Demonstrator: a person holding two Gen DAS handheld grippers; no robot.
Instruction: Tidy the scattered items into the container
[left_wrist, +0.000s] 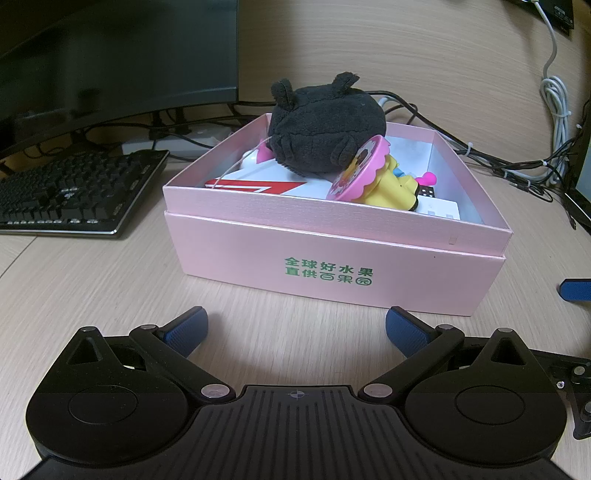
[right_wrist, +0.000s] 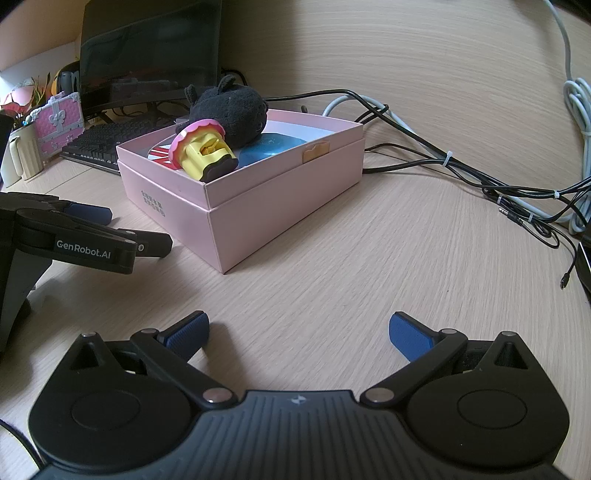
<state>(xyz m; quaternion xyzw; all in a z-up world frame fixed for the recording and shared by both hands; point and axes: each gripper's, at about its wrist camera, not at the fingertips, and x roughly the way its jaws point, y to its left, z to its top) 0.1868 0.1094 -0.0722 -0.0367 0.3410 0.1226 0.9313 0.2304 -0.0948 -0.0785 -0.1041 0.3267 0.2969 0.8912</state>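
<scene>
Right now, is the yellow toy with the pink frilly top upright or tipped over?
Tipped over: the yellow toy lies on its side inside the pink box.

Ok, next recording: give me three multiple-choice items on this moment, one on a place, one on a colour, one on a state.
1. Where is the black plush toy?
A. on the keyboard
B. in the pink box, atop the other items
C. on the desk beside the box

2. What colour is the print on the pink box front?
A. green
B. red
C. black

3. How do the left claw and right claw stand?
A. both shut on toys
B. one open, one shut
C. both open and empty

Answers: 1 B, it sticks up above the box rim; 2 A, green characters on the front wall; 3 C, bare desk shows between each claw's blue pads.
</scene>
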